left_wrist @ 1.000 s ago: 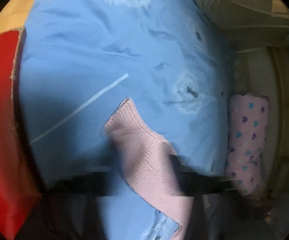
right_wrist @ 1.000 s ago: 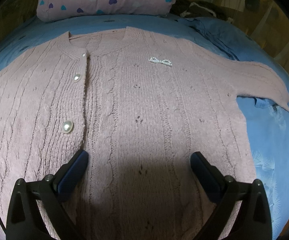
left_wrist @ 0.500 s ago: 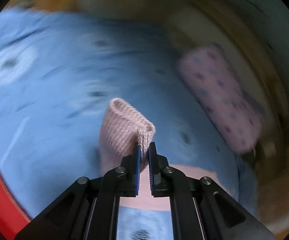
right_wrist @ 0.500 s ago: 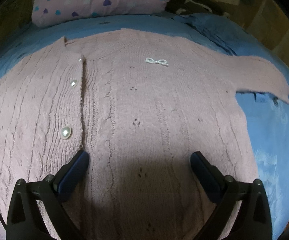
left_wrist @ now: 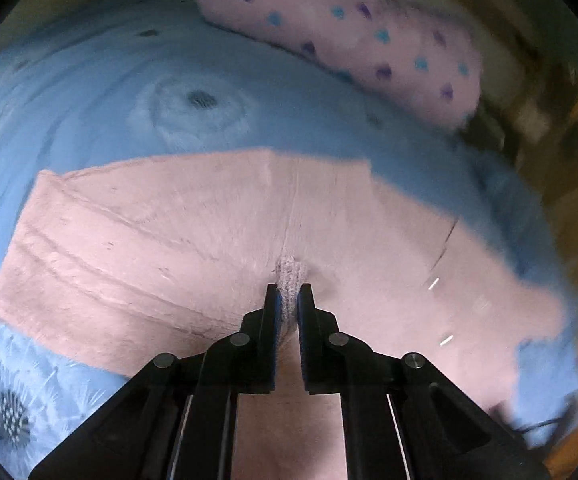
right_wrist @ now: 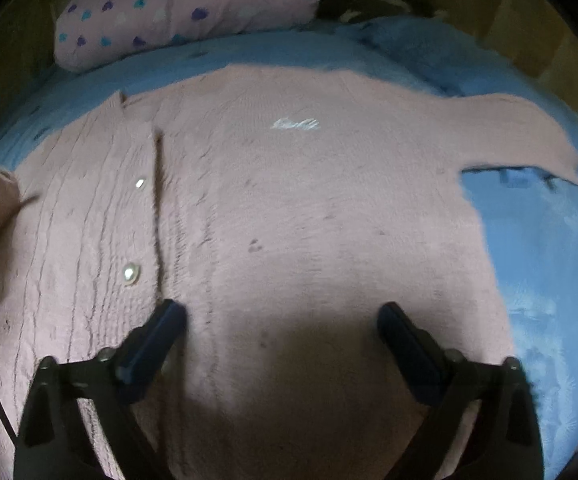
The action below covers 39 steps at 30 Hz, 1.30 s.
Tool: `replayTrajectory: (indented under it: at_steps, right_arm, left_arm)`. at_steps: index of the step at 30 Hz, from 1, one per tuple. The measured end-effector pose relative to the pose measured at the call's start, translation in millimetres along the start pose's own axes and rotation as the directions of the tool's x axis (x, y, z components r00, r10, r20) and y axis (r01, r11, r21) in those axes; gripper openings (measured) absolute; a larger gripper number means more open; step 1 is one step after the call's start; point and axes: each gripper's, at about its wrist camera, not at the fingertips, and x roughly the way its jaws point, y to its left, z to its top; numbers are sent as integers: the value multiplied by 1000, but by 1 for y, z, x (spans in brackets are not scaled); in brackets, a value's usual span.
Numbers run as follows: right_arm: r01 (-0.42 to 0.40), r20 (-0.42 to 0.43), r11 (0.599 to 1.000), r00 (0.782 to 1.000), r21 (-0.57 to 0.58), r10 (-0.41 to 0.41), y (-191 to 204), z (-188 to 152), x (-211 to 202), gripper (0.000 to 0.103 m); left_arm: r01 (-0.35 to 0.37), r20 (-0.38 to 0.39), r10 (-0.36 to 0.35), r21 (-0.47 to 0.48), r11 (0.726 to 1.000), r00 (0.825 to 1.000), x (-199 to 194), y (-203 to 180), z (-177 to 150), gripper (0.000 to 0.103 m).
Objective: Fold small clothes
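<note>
The pink cardigan [right_wrist: 309, 240] lies spread flat, front up, across the middle of the bed, on the blue bedsheet [right_wrist: 549, 260] with its white dandelion print. Two pearly buttons [right_wrist: 131, 273] run down the placket on the left of the right wrist view, and a small sparkly bow [right_wrist: 296, 124] sits on the chest nearer the pillow end. One sleeve [right_wrist: 529, 136] reaches out flat toward the bed's right edge.

Over to the left gripper [left_wrist: 289, 300]: its jaws are squeezed together on a knitted sleeve cuff [left_wrist: 290, 276], a little tuft of ribbed knit poking up between the tips. Below it the pink sleeve lies across the cardigan's body, the folded fabric stretching off toward the left side of the bed. In the right wrist view a bunched piece of pink knit shows at the far left edge of the frame, above the cardigan's left side.

The right gripper [right_wrist: 281, 316] hovers above the lower part of the cardigan, near the foot-side edge, with its jaws set wide and just now narrowing a touch. Nothing is between them but the flat knit underneath, and whether the tips touch it I cannot tell.

At the head end of the bed lies a pink pillow [right_wrist: 185, 8] dotted with blue and purple hearts, well apart from the cardigan's neckline.
</note>
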Motion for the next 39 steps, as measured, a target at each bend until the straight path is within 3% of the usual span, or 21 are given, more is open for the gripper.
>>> replayTrajectory:
  at_steps: [3,5,6,7,8,10,12,14,15,16,18,19,20,22,24,26,28,29,31,35,39]
  right_arm:
    - [-67,78,994,994,-81,73,20,3,-23,74]
    - [-117,117,985,984,-123,131,32,3,-36,65]
    - [-154,144,977,974,-148,175,39,3,-45,62]
    - [-193,167,966,961,-171,222,48,3,-51,54]
    - [-222,165,957,953,-188,254,55,5,-52,44]
    - [-379,65,901,914,-211,399,80,18,-41,34]
    - [-533,-58,834,845,-141,531,105,35,-20,34]
    - [-563,-143,823,823,-78,550,134,52,2,37]
    - [-589,-195,806,798,-49,571,153,63,16,39]
    - [-593,-216,804,791,-42,572,165,68,22,43]
    - [-543,-232,837,825,-68,516,187,76,33,44]
    - [-515,-243,853,842,-90,483,197,78,40,44]
    - [-456,-263,882,871,-118,415,209,78,47,44]
    - [-375,-294,917,899,-135,324,215,77,61,44]
    - [-354,-298,928,904,-115,308,220,75,65,42]
    - [-394,-312,913,885,-106,345,224,74,62,9]
    - [-431,-307,895,873,-119,380,226,75,54,8]
    - [-447,-290,885,871,-130,398,226,77,48,8]
    - [-474,-247,866,869,-162,429,219,88,37,8]
    - [-473,-175,858,879,-200,444,186,124,13,8]
    - [-425,-82,869,905,-255,418,139,143,-18,8]
  left_arm:
    - [26,-81,-36,-126,992,996,13,11,2,0]
    - [148,-40,-169,-323,935,985,-10,37,-2,11]
    - [213,21,-223,-387,897,975,-25,46,-1,17]
    - [240,60,-236,-403,883,970,-39,53,-6,29]
    - [219,104,-194,-403,889,976,-59,59,0,37]
    - [71,110,-36,-325,943,993,-86,62,11,38]
    - [-60,117,90,-241,969,989,-105,62,20,38]
    - [-143,134,170,-189,971,976,-118,66,28,38]
    - [-161,138,189,-191,968,972,-120,69,32,38]
    - [-169,141,201,-209,963,969,-122,77,36,38]
    - [-134,145,182,-288,948,973,-117,96,45,36]
    - [-66,160,122,-318,946,979,-120,102,50,36]
    - [-26,180,89,-326,945,980,-121,107,54,36]
    - [0,213,76,-335,942,974,-129,115,55,36]
    - [11,221,69,-344,939,973,-130,120,59,36]
    - [9,228,79,-360,933,970,-130,134,66,36]
    - [-58,204,146,-384,922,968,-123,146,69,36]
    - [-124,153,198,-391,912,968,-116,158,68,36]
    - [-169,87,220,-395,903,972,-106,169,66,36]
    - [-119,21,143,-442,889,989,-85,178,58,33]
    - [-125,50,159,-413,902,986,-83,163,58,32]
